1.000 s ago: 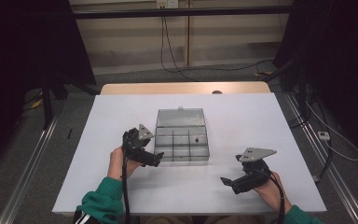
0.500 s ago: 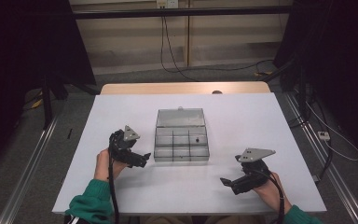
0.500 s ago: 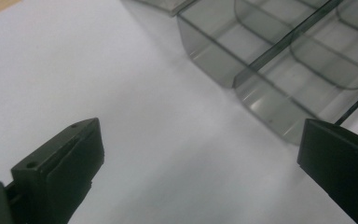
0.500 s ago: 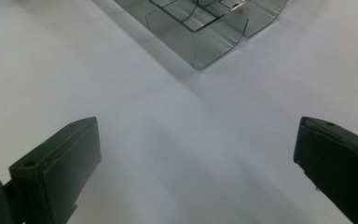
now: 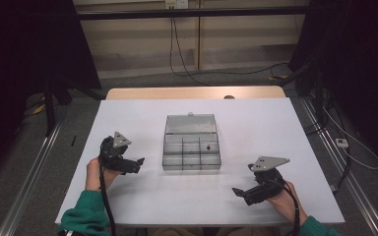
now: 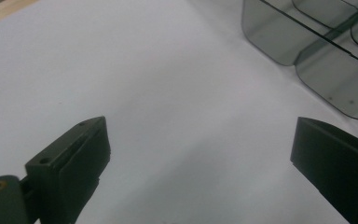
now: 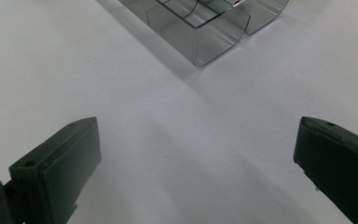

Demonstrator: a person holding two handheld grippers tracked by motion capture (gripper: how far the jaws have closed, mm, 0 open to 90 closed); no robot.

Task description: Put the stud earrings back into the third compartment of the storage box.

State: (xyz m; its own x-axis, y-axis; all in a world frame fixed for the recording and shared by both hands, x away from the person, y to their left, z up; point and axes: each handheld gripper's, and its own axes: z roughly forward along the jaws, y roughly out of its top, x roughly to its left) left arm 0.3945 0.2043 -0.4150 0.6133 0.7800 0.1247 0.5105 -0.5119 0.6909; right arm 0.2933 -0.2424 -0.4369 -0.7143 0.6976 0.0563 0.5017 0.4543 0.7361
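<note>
A clear grey compartment box (image 5: 191,149) sits open at the middle of the white table (image 5: 256,123), its lid standing up at the back. A small dark item (image 5: 208,146) lies in one right-hand compartment. My left gripper (image 5: 137,163) hovers to the left of the box, open and empty; its own view shows wide-apart jaws (image 6: 200,158) with the box's corner (image 6: 326,70) at upper right. My right gripper (image 5: 239,192) rests near the front right of the table, open and empty, and its view has the box (image 7: 200,28) at the top.
A wooden strip (image 5: 192,92) runs behind the table's far edge. Metal rails (image 5: 29,182) flank the table on both sides, and cables (image 5: 354,147) lie on the floor at the right. Bare white surface surrounds the box.
My left gripper has drawn away from the box's left side, moving leftward. The right gripper has stayed in place.
</note>
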